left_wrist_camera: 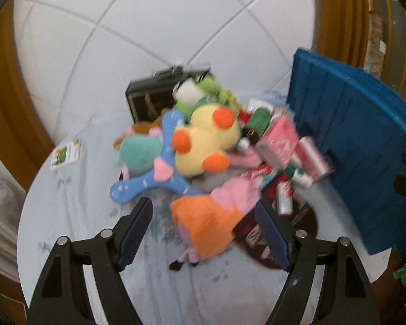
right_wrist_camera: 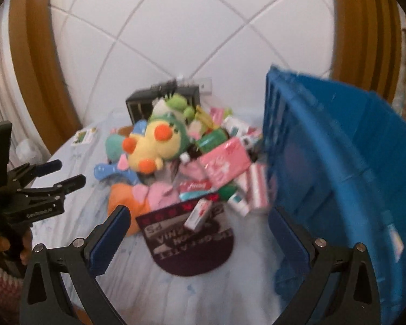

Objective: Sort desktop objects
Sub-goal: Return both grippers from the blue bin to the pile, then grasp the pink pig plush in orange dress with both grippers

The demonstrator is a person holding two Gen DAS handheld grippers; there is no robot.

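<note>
Claws [left_wrist_camera: 204,234] [right_wrist_camera: 200,239] angled down, spread, empty

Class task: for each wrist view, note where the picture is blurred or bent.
Left wrist view: the yellow plush duck and orange-and-pink plush toy smear with motion blur. Right wrist view: wall tile lines bow, the blue plastic crate blurs.

A round pale-blue worktop [left_wrist_camera: 75,216] with smudged marks stands against a wall of large white tiles [left_wrist_camera: 149,27] with grey grout lines. Ochre-brown curved trim [right_wrist_camera: 38,62] flanks the tiles on both sides. Everything is motion-blurred.
</note>
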